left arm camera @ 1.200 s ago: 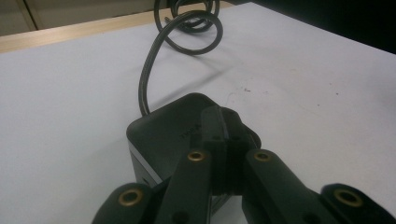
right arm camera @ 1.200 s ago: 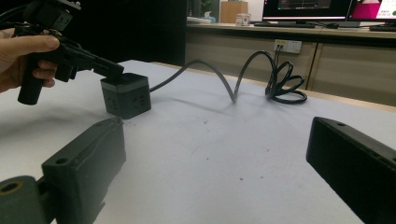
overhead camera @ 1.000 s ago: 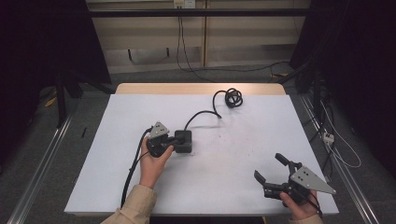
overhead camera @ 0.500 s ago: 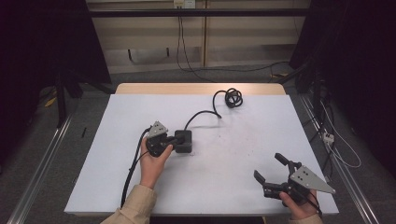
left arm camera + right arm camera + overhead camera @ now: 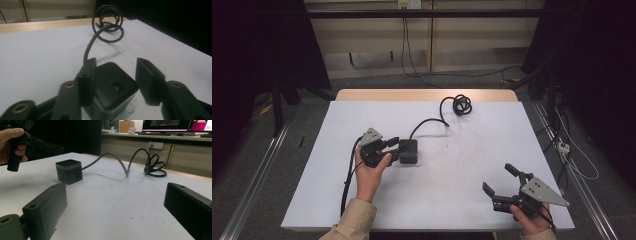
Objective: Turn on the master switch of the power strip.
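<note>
Left gripper [image 5: 393,150] loosening around the black power cube [image 5: 408,151]

One cube stands upright on the white surface [image 5: 472,195], dark and rounded, a small square button [image 5: 117,86] on top; its single black cable [image 5: 428,122] runs off to a coil [image 5: 461,104] near the surface's far edge. The left gripper's jaws have just been opening and flank the cube, one close against its side, the other clear. The right gripper [image 5: 503,183], well apart from the cube toward the near corner, stands wide open and empty. Beyond the cube lie pale cabinets [image 5: 377,45] and a dim floor.

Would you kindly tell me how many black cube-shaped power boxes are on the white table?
1: the black power cube sits left of centre, at the left tool.
</note>
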The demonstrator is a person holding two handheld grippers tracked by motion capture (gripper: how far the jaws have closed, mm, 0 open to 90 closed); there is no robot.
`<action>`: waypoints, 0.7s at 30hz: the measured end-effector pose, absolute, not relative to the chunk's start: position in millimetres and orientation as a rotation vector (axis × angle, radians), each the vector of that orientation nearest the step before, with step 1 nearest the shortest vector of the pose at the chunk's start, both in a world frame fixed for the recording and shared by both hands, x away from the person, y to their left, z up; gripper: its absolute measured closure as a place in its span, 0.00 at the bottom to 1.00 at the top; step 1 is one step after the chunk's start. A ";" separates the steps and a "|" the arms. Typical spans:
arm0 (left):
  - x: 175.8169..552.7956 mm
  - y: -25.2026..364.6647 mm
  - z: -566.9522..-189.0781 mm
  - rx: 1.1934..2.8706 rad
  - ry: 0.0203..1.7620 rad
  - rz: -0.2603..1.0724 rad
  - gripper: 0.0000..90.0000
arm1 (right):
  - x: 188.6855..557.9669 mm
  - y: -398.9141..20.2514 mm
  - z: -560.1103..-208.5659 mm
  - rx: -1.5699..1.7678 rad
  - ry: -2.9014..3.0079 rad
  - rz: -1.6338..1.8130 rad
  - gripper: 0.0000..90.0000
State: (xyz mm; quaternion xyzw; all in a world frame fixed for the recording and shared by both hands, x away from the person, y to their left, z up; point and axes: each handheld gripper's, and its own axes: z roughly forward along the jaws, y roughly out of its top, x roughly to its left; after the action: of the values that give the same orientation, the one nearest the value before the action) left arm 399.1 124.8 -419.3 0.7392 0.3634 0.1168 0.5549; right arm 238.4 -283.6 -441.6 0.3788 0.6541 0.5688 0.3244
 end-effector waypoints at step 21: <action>381.7 151.0 -419.7 1.766 0.854 0.275 0.15 | 239.7 -282.7 -441.8 0.990 1.726 1.499 0.05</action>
State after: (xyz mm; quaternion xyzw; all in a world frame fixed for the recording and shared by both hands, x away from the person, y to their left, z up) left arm 381.7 151.0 -419.7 0.7457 0.3606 0.1162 0.5481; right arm 239.7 -282.7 -441.8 0.3766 0.6565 0.5701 0.3196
